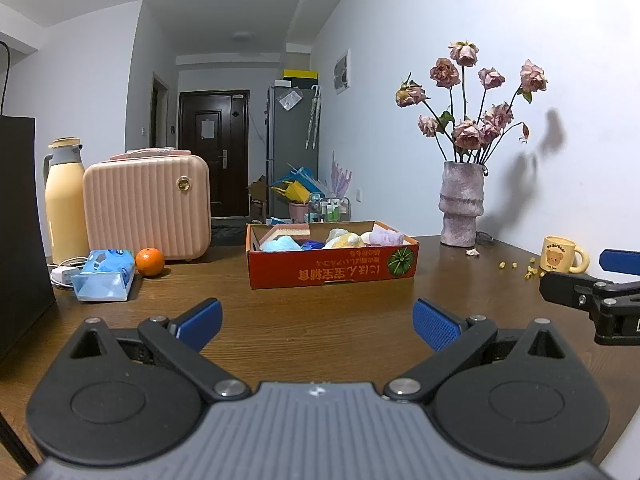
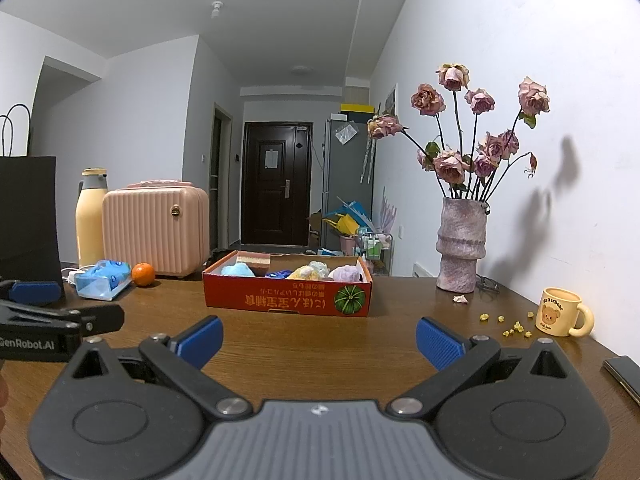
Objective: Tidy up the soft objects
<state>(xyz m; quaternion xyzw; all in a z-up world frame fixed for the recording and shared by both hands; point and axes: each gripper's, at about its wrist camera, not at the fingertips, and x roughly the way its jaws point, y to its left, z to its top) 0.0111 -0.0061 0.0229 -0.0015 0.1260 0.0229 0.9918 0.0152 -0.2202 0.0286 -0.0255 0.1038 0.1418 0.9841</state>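
Two grippers over the wooden table [image 1: 320,320], both w/ fingers spread wide, nothing between the blue pads. Left gripper [image 1: 317,322] sits near the table's front edge; right gripper [image 2: 319,340] same, beside it, apart.

Red cardboard box [image 1: 332,270] stands mid-table, toward the back edge. Soft objects [image 1: 320,240] lie inside it: light-blue one at left, yellowish ones mid, lilac one at right; a sponge-like block at the back left, prob. foam, hard to tell at this res.

Left part of table: blue tissue pack [image 1: 105,276], orange [image 1: 149,262] just beside it, pink case [image 1: 146,208] behind, yellow flask [image 1: 64,204] next to case, black bag [image 2: 28,216] at the left edge.

Right back corner: vase w/ dried roses [image 1: 462,208]. Bear mug [image 1: 564,255] near the right edge, yellow crumbs [image 1: 520,268] scattered just beside it. Dark phone [image 2: 624,372] at right edge.
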